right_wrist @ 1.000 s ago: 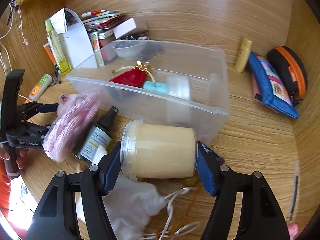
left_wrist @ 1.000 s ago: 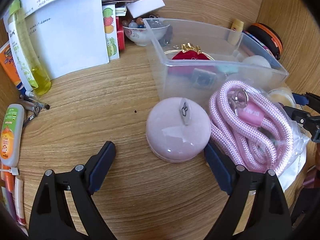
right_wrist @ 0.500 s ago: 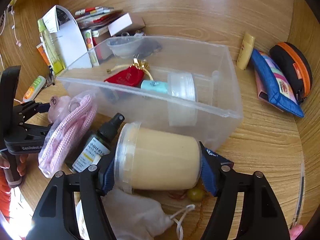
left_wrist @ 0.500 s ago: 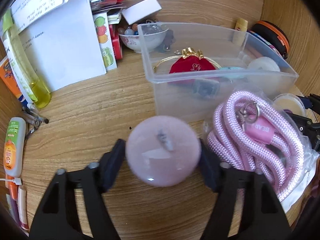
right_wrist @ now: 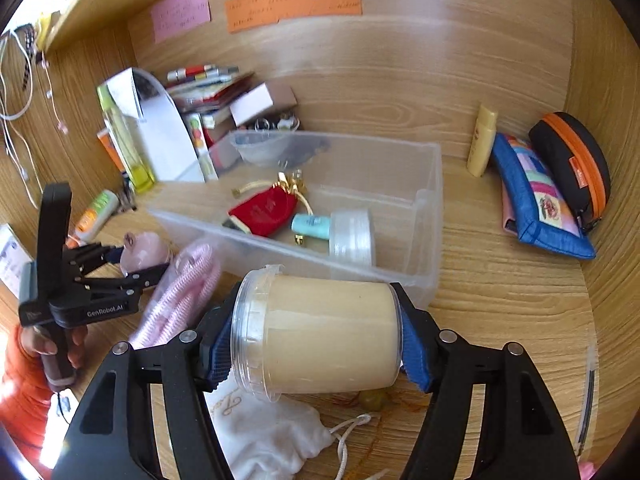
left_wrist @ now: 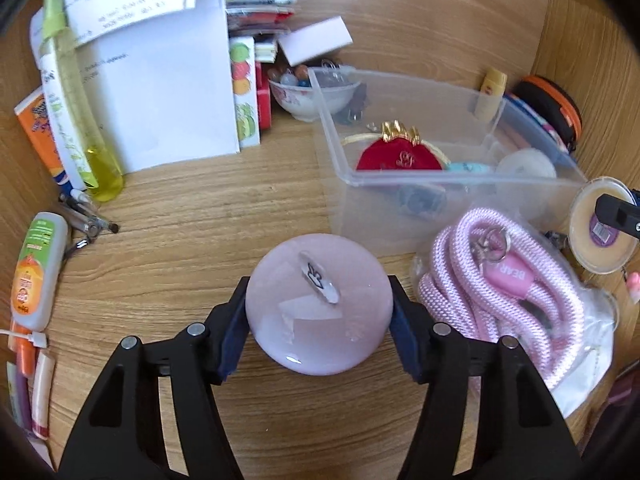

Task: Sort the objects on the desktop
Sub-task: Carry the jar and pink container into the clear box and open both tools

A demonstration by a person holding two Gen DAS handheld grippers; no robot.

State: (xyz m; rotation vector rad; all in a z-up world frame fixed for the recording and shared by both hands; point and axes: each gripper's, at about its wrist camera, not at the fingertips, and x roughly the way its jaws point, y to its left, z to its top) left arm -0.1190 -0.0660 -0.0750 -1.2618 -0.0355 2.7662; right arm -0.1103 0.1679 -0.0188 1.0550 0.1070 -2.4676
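Since a second ago my left gripper point(left_wrist: 319, 322) has gone from sitting wide open behind the glossy pink dome-shaped case point(left_wrist: 319, 304) to clamping it, and the thing is now lifted clear of the wood-grain desktop point(left_wrist: 192, 240). Jaws are standing about half open, blue pads pressing on both sides of the case. It's smooth, round, shiny plastic with a little clear tab on top, dome facing up toward my camera, no real long axis to speak of.

On the other side, I'm holding the clear plastic jar of beige cream point(right_wrist: 316, 334) in my right gripper point(right_wrist: 316, 344), also roughly half open, ribbed blue pads squeezing it end to end. Jar is lying on its side, long axis running left-right across the view, lid end pointing left, and it's hanging just above the white drawstring cloth pouch point(right_wrist: 264, 436).

Both are hovering right in front of the clear rectangular plastic bin point(right_wrist: 424, 208), which already has a red velvet pouch with gold trim point(right_wrist: 266, 210) and a small teal tube with a round clear lid point(right_wrist: 316, 226) inside. Coiled pink braided rope strap in a clear bag point(left_wrist: 512, 292) is lying between my two grippers, next to the bin's front wall.
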